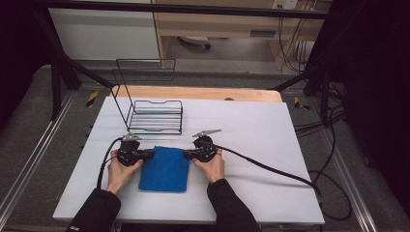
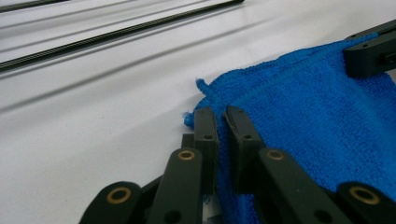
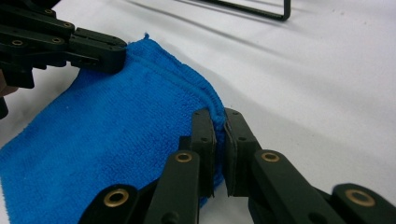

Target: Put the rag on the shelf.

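a wire rack (image 1: 155, 117) stands on the white table (image 1: 251, 140) just beyond the blue towel (image 1: 165, 168), its tall back frame rising on the side away from the towel. nothing lies between the rack and the towel. black cables trail from both grippers: one curves off the towel's left side toward the near table edge, the other runs from the towel's right side to the table's right edge.

the blue towel lies flat near the front middle of the table. the left gripper (image 1: 149, 153) sits at the towel's far left corner, the right gripper (image 1: 186, 153) at its far right corner, and the two point toward each other across the towel's far edge. each hand lies low on the table beside the towel, forearms entering from the near edge.

in the left gripper view, the left gripper (image 2: 222, 122) has its jaws drawn narrow on the towel's (image 2: 308, 121) hemmed corner, cloth pinched between them. in the right gripper view, the right gripper (image 3: 219, 122) likewise has narrow jaws clamping the towel's (image 3: 112, 126) hem at its corner.

the towel's near edge is cut off in both gripper views. the rack's upper frame is faint against the floor in the high view.
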{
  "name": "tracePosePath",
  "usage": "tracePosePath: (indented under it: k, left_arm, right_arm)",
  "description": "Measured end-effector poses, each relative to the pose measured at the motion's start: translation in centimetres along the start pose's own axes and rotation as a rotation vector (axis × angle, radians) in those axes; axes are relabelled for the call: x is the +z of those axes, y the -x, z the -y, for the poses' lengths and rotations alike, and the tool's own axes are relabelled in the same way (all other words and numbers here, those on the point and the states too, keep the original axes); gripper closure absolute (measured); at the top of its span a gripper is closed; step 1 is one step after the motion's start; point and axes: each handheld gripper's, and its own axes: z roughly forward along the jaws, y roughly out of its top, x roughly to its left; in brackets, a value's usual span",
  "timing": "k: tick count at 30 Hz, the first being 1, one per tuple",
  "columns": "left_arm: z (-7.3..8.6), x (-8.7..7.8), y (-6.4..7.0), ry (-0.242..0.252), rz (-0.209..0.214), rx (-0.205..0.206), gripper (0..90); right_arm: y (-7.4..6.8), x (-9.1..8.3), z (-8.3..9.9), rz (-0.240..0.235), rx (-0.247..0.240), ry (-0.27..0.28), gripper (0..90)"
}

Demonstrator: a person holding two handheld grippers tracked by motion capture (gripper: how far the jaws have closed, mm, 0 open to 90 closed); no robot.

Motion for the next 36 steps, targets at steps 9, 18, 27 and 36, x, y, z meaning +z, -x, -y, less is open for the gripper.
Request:
tracePosePath:
  k: [9, 18, 27, 36]
  left_arm:
    - [-0.1, -2.8, 0.5, 0.113, 0.024, 0.01, 84.3]
    - [-0.2, -4.7, 1.5, 0.183, 0.033, 0.037, 84.4]
    - [-0.6, -5.9, 2.3, 0.228, 0.024, 0.063, 84.4]
    - [-1.1, -7.4, 2.6, 0.298, 0.014, 0.068, 84.5]
  right_arm:
    - [-0.9, -1.7, -0.5, -0.027, -0.019, 0.07, 85.1]
    - [-2.2, -3.7, -0.7, -0.047, -0.063, 0.137, 85.2]
    - [-3.0, -5.4, -1.1, -0.041, -0.114, 0.183, 85.3]
    - [-4.0, -6.4, -1.9, -0.035, -0.162, 0.236, 85.5]
